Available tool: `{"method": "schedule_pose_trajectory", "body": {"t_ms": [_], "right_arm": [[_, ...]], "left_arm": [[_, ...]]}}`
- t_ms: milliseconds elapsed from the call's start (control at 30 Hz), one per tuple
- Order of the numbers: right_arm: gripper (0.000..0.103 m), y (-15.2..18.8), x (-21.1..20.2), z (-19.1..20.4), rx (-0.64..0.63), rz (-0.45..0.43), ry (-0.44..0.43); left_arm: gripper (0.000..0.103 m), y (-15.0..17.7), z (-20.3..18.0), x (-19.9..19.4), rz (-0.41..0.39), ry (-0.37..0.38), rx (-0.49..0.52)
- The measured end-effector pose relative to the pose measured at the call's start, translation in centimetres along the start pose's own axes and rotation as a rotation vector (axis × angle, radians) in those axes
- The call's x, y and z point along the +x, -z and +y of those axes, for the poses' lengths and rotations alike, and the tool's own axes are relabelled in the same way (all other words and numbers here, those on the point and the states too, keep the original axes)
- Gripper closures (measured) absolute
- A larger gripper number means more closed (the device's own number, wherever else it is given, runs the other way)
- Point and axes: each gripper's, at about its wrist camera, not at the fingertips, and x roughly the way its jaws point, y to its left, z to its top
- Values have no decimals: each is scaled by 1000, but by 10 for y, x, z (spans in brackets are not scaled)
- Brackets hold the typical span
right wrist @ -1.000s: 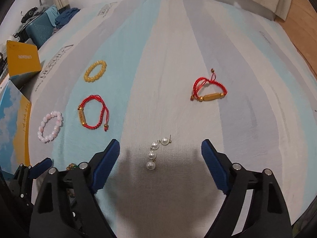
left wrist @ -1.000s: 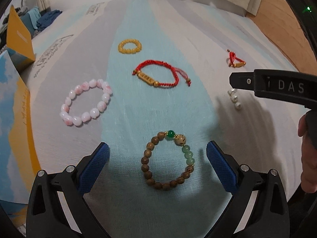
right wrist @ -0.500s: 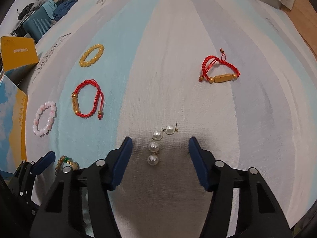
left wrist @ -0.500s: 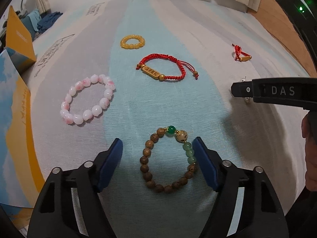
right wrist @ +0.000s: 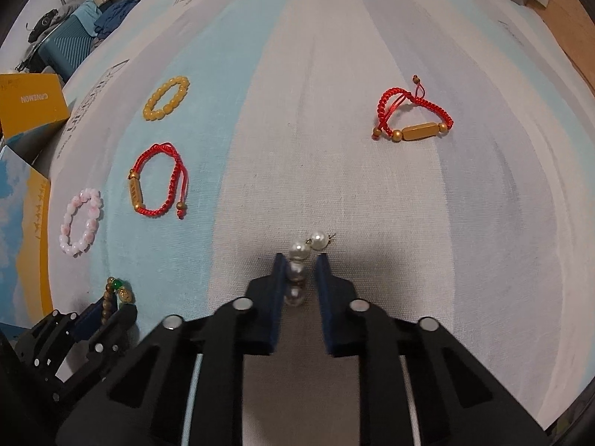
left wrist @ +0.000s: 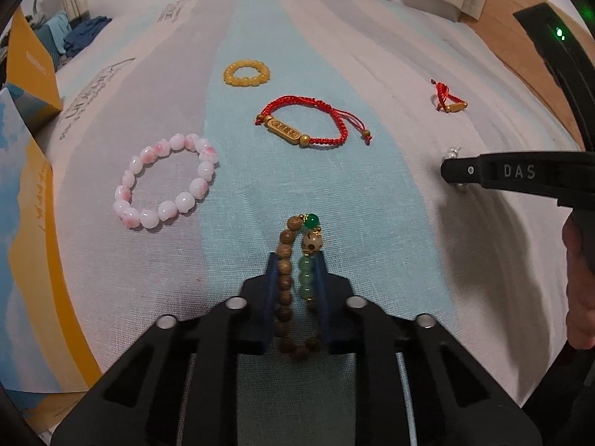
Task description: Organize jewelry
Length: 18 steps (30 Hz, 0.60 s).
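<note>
My left gripper (left wrist: 295,260) is shut on the wooden and green bead bracelet (left wrist: 288,256), squeezed into a narrow loop between the blue pads, resting on the striped cloth (left wrist: 390,260). My right gripper (right wrist: 300,260) is shut on the pearl earring (right wrist: 297,271), whose top pearls stick out past the fingertips. A pink bead bracelet (left wrist: 166,186), a yellow bead bracelet (left wrist: 246,73), a red cord bracelet with a gold bar (left wrist: 308,126) and a second red cord bracelet (right wrist: 412,119) lie loose on the cloth.
A yellow and blue box (left wrist: 26,200) lies along the left edge, with another yellow box (right wrist: 31,102) behind it. A blue case and clothes (right wrist: 70,42) sit at the far left. Wooden floor (left wrist: 520,26) shows at the right.
Both grippers have closed: the left on the wooden bead bracelet, pinching it narrow, the right on the pearl earring. Both moved slightly forward and down.
</note>
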Motion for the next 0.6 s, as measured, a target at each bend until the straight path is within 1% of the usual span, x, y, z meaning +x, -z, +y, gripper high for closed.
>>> {"method": "schedule_pose_trajectory", "body": {"t_ms": [33,67,267,600], "right_arm": [[92,0,0,0,0,0,2],[92,0,-1,-1,2,-2,2],[92,-2,-9,-1,5,-37,12],[92,-4,-22,-2,12,-83,7]], "left_arm": [[95,0,0,0,2,1,3],[96,0,-1,-1,2,1,9],[96,-5,-2,-8,-6,16,14],[96,-9,-5,-20,-22,18,15]]}}
